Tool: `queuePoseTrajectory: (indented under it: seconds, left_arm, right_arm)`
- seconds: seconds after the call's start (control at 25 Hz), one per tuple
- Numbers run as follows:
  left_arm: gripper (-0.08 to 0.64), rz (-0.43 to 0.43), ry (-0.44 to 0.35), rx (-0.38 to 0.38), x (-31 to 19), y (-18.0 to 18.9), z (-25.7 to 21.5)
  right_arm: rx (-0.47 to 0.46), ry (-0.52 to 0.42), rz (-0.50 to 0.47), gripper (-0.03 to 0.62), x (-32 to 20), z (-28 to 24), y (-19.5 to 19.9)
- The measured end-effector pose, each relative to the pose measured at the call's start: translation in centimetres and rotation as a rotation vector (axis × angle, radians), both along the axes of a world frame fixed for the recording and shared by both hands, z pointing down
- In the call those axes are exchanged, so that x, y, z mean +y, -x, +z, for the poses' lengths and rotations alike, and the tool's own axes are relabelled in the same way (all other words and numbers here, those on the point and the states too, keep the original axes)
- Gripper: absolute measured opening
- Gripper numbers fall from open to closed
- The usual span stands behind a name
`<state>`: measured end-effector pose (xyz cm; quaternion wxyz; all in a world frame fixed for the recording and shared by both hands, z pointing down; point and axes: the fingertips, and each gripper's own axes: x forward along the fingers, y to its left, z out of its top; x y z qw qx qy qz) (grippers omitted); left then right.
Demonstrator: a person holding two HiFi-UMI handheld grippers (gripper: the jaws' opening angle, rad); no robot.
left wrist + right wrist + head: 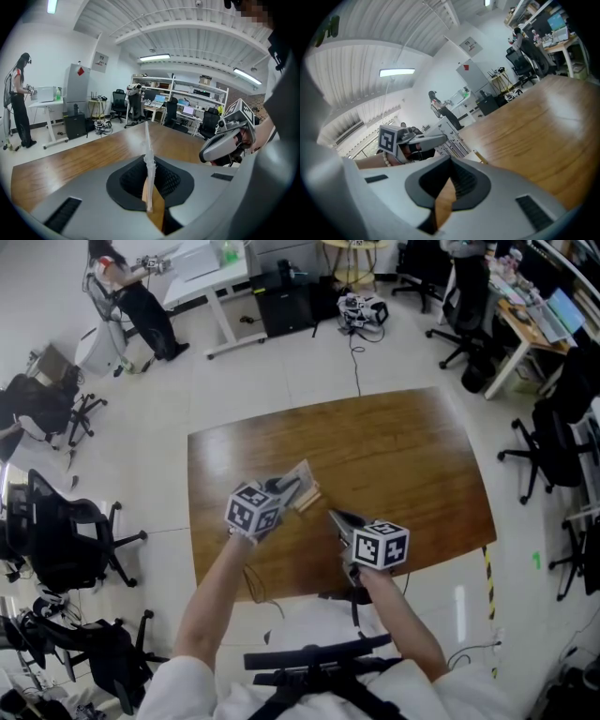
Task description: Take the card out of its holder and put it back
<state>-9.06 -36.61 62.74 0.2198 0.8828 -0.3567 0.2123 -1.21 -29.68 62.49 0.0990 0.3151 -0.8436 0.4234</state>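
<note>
The card holder [302, 487], a thin clear sleeve with a tan strip along its far end, sits just left of the middle of my head view, over the near part of the wooden table [412, 456]. I cannot tell whether it touches the wood or hangs just above it. The side I see from the right gripper view is white with small print, but I cannot tell whether that is the card or the sleeve.

My left gripper [283, 491] has the holder. In the left gripper view the jaws are closed tight on the sleeve's near edge. The plastic stands edge-on between the black pads and rises as a narrow pale blade up the centre of the frame.

My right gripper [332, 515] is just to the right of the holder in the head view and apart from it, its tip pointing towards the upper left of the frame. In the right gripper view its jaws are pressed together with nothing between them; only bare wood shows through the gap beneath the pads. The left gripper and the holder show in the left part of that view.

Around the table, black office chairs [56, 531] stand at the left and right edges of the head view. A person [131, 287] stands at a white desk [202, 268] in the upper left corner.
</note>
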Motion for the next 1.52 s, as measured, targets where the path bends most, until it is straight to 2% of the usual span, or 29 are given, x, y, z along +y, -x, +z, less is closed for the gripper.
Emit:
queuePoseTrajectory:
  seconds: [0.4,1.52]
  left_arm:
    - [0.008,0.026,0.006,-0.011,0.1,-0.3,0.5]
    - [0.011,0.024,0.044,0.028,-0.2,-0.4,2.9]
  right_arm:
    - [0.001,0.005,0.009,0.003,-0.1,-0.1,-0.1]
    - [0.009,0.026,0.026,0.003,-0.5,1.1,-0.5]
